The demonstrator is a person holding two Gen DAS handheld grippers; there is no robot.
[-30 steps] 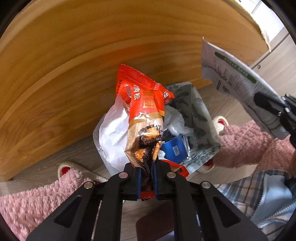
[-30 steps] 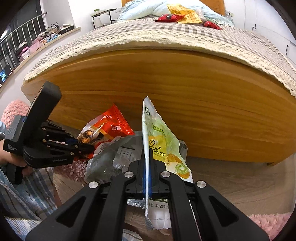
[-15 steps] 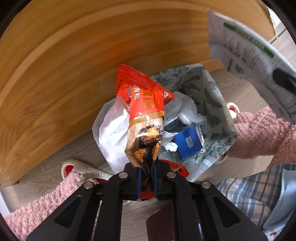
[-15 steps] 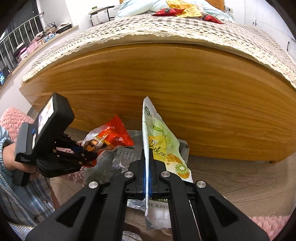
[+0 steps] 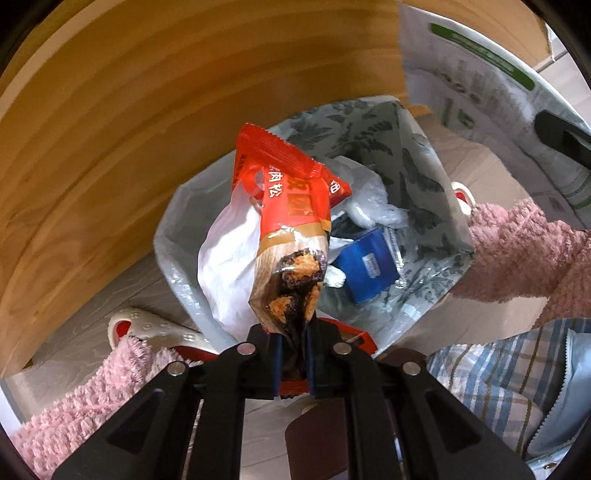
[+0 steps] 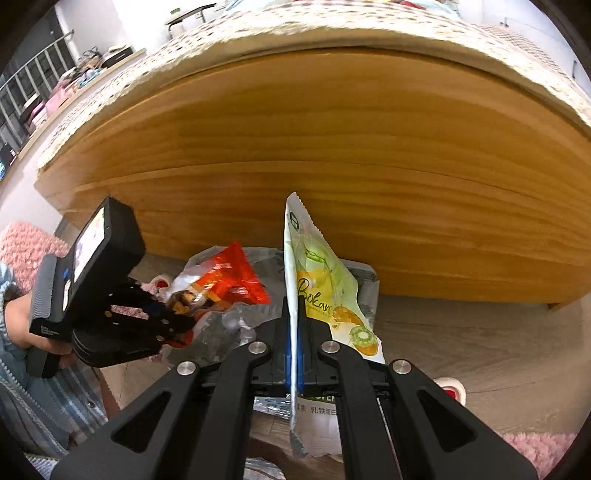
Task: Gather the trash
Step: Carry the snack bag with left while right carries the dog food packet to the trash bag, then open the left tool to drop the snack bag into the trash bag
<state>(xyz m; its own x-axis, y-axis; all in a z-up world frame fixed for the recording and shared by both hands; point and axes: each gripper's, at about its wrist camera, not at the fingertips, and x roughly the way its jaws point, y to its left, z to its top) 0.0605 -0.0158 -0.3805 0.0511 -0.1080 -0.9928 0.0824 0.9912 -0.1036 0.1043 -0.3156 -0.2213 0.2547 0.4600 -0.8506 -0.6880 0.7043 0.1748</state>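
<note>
My left gripper point(image 5: 293, 356) is shut on a red and brown snack wrapper point(image 5: 291, 229), held over the open mouth of a grey leaf-patterned trash bag point(image 5: 417, 177) on the floor. Inside the bag lie a white plastic bag point(image 5: 229, 266), a blue box point(image 5: 367, 264) and clear film. My right gripper point(image 6: 294, 363) is shut on a green and white kiwi-print pouch point(image 6: 325, 291), upright just right of the bag. In the right wrist view the left gripper point(image 6: 173, 321) with the red wrapper point(image 6: 232, 277) sits at the left. The pouch's white back point(image 5: 480, 88) shows at upper right in the left wrist view.
A wooden bed side point(image 6: 332, 184) rises right behind the bag, with a checked bedspread point(image 6: 258, 33) on top. Pink fluffy slippers point(image 5: 517, 251) and white clogs point(image 5: 147, 328) flank the bag on the wood floor point(image 6: 461, 332). A plaid sleeve point(image 5: 498, 365) is at lower right.
The left gripper has moved forward and down over the bag, so the bag's mouth fills more of its view. The right gripper has dropped lower and closer to the bed side. Both grips are unchanged.
</note>
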